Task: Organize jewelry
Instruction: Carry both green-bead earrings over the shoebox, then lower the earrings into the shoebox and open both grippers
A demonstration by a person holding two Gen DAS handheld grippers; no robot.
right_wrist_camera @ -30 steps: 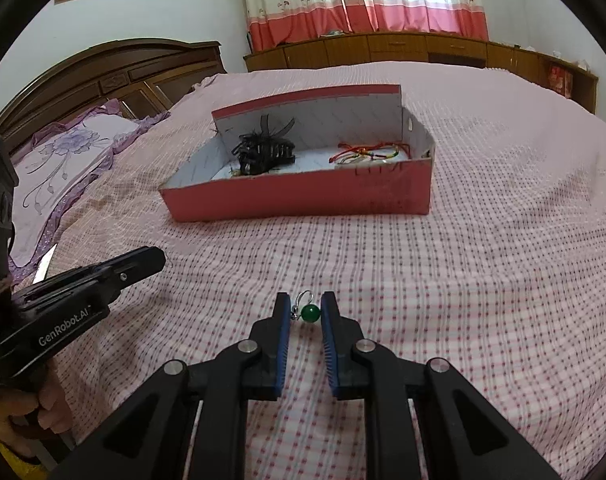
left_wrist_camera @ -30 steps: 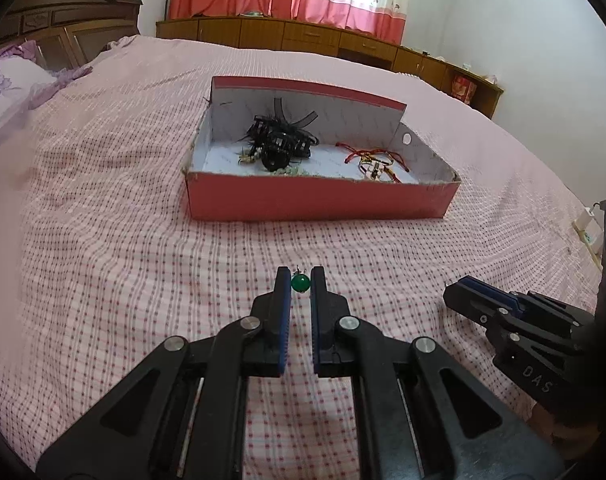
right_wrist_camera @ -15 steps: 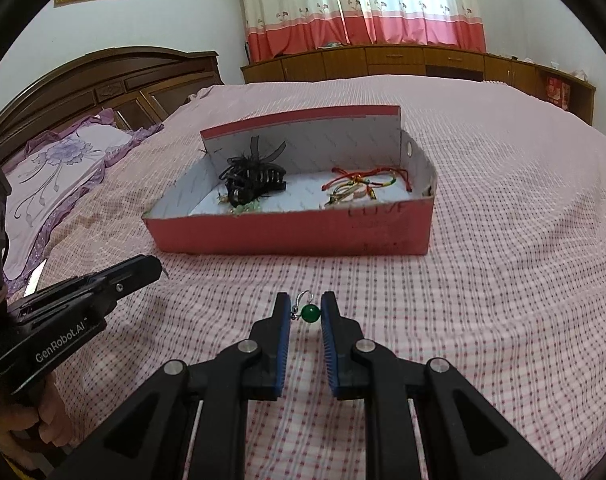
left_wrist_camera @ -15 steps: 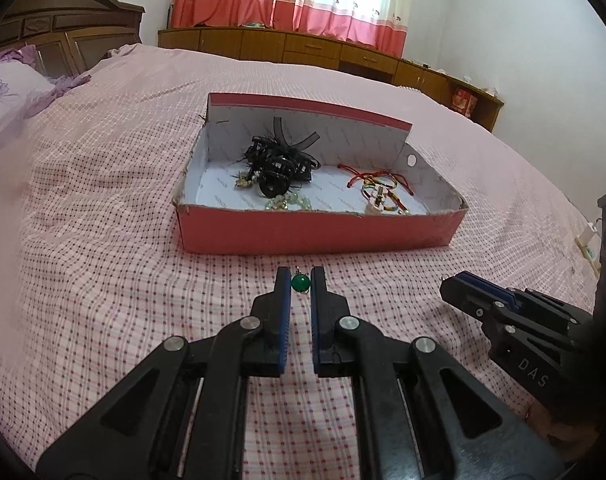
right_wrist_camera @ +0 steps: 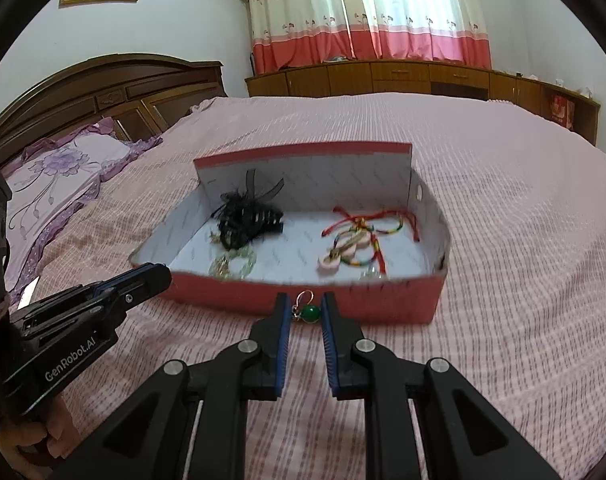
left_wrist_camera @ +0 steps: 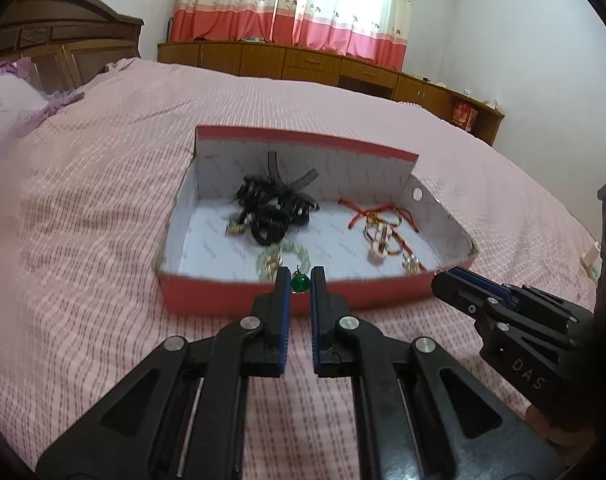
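"GenRobot.AI" marks the left gripper (right_wrist_camera: 147,280); "DAS" marks the right gripper (left_wrist_camera: 447,282).

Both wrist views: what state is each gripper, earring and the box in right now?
Left gripper: jaws shut on a green bead earring.
Right gripper: jaws shut on a second green bead earring.
Red box: open, resting on the bed, holding jewelry and hair clips.
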